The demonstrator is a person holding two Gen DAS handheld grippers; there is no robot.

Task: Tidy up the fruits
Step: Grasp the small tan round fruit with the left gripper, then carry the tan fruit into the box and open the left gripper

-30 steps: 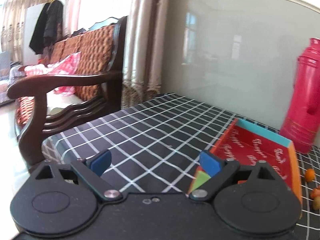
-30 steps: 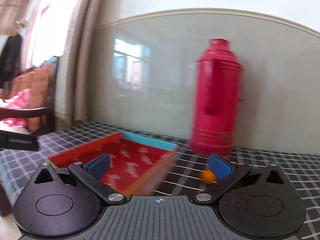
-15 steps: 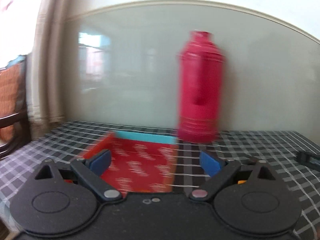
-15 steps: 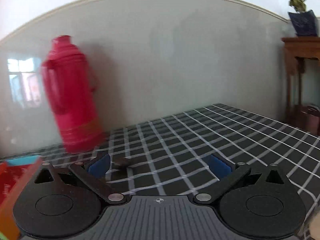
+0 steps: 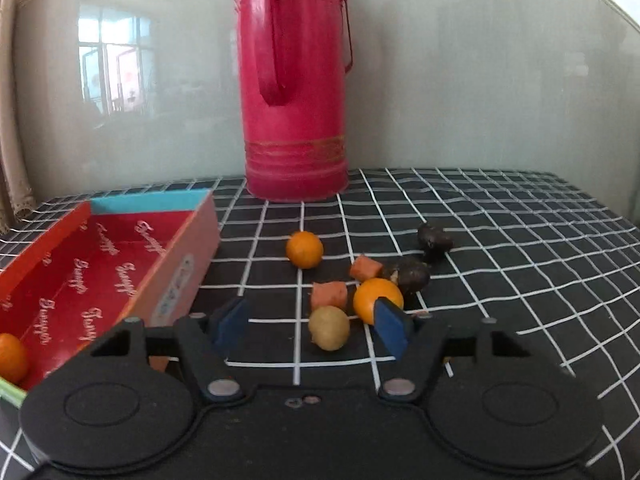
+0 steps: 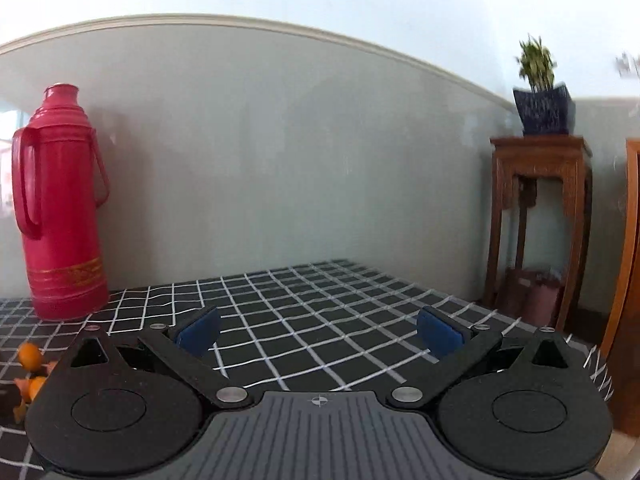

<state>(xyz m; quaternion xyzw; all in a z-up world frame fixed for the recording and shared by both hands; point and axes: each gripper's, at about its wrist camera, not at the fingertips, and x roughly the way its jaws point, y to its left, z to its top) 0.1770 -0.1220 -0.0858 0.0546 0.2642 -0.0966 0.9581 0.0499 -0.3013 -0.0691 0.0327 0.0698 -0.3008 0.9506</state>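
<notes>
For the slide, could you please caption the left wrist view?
Left gripper, jaws closing around a yellowish fruit, beside a red box holding one orange.

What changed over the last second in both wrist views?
The left gripper swung from the sofa side to face the loose fruit, its jaws closing partway around the yellowish fruit without gripping it. The right gripper swung away from the tray to bare tablecloth, open and empty. The thermos and tray stayed put.
</notes>
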